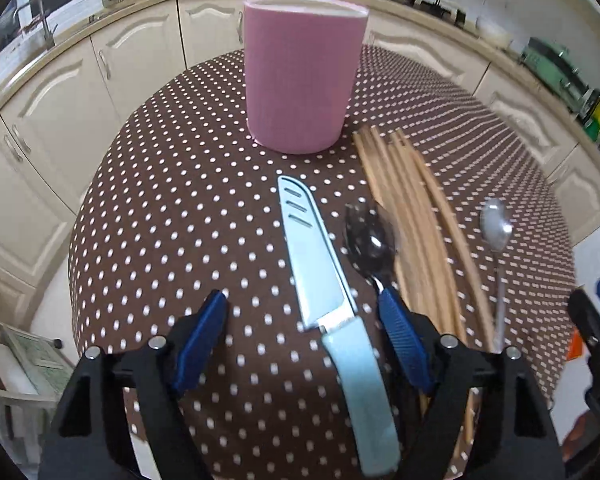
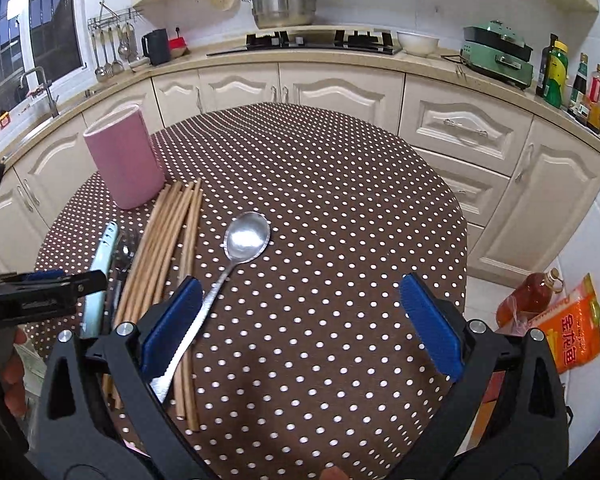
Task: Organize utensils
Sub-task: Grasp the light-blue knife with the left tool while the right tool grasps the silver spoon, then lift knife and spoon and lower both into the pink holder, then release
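Observation:
A pink holder point(image 1: 302, 76) stands upright on the polka-dot table point(image 1: 160, 220); it also shows in the right wrist view point(image 2: 124, 156). Before it lie a light-blue sheathed knife point(image 1: 328, 276), a dark fork point(image 1: 370, 240), several wooden chopsticks point(image 1: 416, 232) and a steel spoon point(image 1: 496, 232). My left gripper point(image 1: 304, 316) is open, its fingers on either side of the knife's handle. My right gripper point(image 2: 300, 312) is open above the table, its left finger over the spoon point(image 2: 246, 238) handle. Chopsticks point(image 2: 168, 240), knife point(image 2: 102, 268) and fork point(image 2: 122, 256) lie to its left.
Cream cabinets point(image 2: 340, 92) and a counter ring the table. The left gripper point(image 2: 40, 292) shows at the right wrist view's left edge. An oil bottle point(image 2: 528, 292) and an orange bag point(image 2: 572, 324) sit on the floor at right. A glass stand point(image 1: 24, 360) is left of the table.

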Tool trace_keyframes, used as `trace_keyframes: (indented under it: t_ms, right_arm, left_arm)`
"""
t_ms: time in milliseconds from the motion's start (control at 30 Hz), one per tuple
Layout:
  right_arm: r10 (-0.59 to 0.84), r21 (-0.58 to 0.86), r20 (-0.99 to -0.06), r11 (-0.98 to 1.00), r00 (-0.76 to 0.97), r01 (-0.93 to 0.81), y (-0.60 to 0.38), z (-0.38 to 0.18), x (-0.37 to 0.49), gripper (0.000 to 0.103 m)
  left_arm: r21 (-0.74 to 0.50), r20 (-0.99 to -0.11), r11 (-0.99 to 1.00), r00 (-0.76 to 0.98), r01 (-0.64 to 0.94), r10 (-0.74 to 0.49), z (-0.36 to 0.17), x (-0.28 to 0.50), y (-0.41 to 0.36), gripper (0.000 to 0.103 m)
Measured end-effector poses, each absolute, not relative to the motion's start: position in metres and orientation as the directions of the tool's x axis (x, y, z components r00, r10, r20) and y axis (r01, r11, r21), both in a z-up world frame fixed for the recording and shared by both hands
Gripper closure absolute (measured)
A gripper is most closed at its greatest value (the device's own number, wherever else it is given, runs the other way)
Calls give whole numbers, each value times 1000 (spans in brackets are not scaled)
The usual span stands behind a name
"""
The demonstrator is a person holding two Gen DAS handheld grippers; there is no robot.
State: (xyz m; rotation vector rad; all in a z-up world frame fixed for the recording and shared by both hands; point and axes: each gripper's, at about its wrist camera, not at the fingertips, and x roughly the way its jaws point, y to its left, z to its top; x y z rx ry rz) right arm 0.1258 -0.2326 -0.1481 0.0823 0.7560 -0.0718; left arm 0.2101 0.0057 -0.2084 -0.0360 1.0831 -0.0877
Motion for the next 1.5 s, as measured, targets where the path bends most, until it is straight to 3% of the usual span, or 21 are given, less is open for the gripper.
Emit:
trace_keyframes:
  t_ms: [200,400,667,900,1067,1133,1233,1500]
  right_arm:
    - [10,77,-746,994,665,72,-234,-159,146,6]
    - [49,86,-801,996,596,32,-220,-164,174,6]
    - [-16,-20,-863,1000,505,-3,-203,-179,204,7]
    - [11,-15,-897,998,441,-55,-209,-183,211,25]
    - [43,0,-919,994,391,-110,-207,-176,215,69]
    - [49,1,-926,992,375,-126,-208,-174,217,75]
    - [93,45,-929,989,359,-139,-210,-172,220,95]
    - [211,160,-883,975,419,-154,-223,-158,207,100]
  left_arm:
    - [7,-880,999,475,51,-18,-211,230,1,38]
    - [0,-870,999,493,42,-21,-209,232,15,65]
    - [-40,-872,997,485,69,-69,-203,233,25,70]
    - [-91,-872,993,475,81,-119,-203,234,33,74]
    - [-154,-867,986,468,71,-169,-203,232,40,77]
    - [-184,-863,980,465,69,-195,-203,231,44,78]
    - [-221,-856,973,465,65,-226,-201,229,50,78]
    - [-259,-821,963,507,78,-262,-186,216,58,79]
